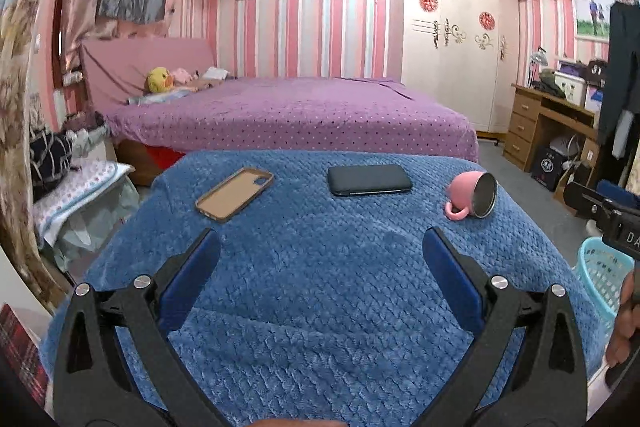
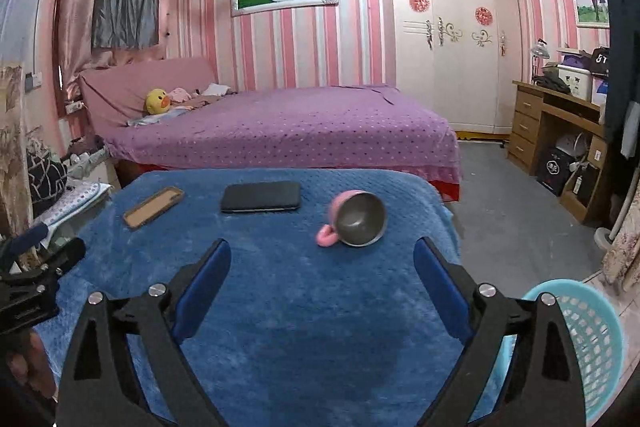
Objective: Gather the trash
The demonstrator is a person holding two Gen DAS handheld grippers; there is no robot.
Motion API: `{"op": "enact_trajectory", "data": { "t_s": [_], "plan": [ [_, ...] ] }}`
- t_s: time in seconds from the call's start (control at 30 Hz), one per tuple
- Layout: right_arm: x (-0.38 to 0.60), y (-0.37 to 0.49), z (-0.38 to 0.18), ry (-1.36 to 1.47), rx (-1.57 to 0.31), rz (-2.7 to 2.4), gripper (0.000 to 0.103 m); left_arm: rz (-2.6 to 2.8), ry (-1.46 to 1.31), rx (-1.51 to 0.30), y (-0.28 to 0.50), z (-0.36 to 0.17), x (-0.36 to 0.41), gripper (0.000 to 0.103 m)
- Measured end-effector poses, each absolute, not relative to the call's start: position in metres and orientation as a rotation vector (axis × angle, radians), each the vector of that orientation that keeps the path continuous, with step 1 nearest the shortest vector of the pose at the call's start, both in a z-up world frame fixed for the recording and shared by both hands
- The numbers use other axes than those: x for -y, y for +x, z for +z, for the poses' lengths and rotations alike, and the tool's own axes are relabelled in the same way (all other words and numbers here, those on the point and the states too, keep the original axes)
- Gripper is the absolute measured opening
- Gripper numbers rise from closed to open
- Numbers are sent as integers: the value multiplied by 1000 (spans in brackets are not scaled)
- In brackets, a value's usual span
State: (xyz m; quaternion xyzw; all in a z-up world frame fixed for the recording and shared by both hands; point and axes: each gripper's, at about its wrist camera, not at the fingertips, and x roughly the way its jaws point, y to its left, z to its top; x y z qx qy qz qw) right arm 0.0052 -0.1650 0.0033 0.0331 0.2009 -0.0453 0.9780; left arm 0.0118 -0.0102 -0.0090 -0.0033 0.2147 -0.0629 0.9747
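A table under a blue fleece blanket (image 1: 320,287) (image 2: 280,327) fills the foreground. On it lie a tan phone case (image 1: 234,194) (image 2: 153,207), a dark phone (image 1: 369,179) (image 2: 261,197) and a pink mug (image 1: 472,195) (image 2: 356,218) tipped on its side, mouth toward me. My left gripper (image 1: 322,247) hovers open over the blanket's near half, nothing between its blue pads. My right gripper (image 2: 322,257) is open too, just short of the mug. A light blue mesh basket (image 2: 588,347) (image 1: 604,279) stands by the table's right side.
Beyond the table is a bed with a purple dotted cover (image 1: 288,115) and a yellow plush duck (image 1: 159,79). A white wardrobe (image 1: 452,43) and a wooden desk (image 1: 548,123) line the right wall. A cluttered stand (image 1: 76,187) sits left of the table. Grey floor (image 2: 504,195) lies to the right.
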Motion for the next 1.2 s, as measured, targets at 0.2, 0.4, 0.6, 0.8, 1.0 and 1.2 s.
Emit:
{"op": "enact_trajectory", "data": {
  "t_s": [0.2, 0.4, 0.6, 0.8, 1.0, 1.2],
  "plan": [
    [145, 16, 3, 54, -393, -74, 91, -113, -1, -434, 14, -19, 1, 98],
    [129, 21, 1, 10, -391, -55, 91, -98, -5, -444, 17, -24, -12, 98],
    [130, 17, 5, -4, -387, -52, 91, -61, -6, -452, 23, -28, -23, 98],
    [142, 12, 6, 6, -389, -63, 91, -43, -6, -449, 24, -29, -23, 98],
    [150, 10, 7, 9, -391, -64, 91, -48, -15, -444, 24, -28, -18, 98],
    [159, 6, 10, 19, -386, -71, 91, -69, -3, -446, 23, -28, -7, 98]
  ]
}}
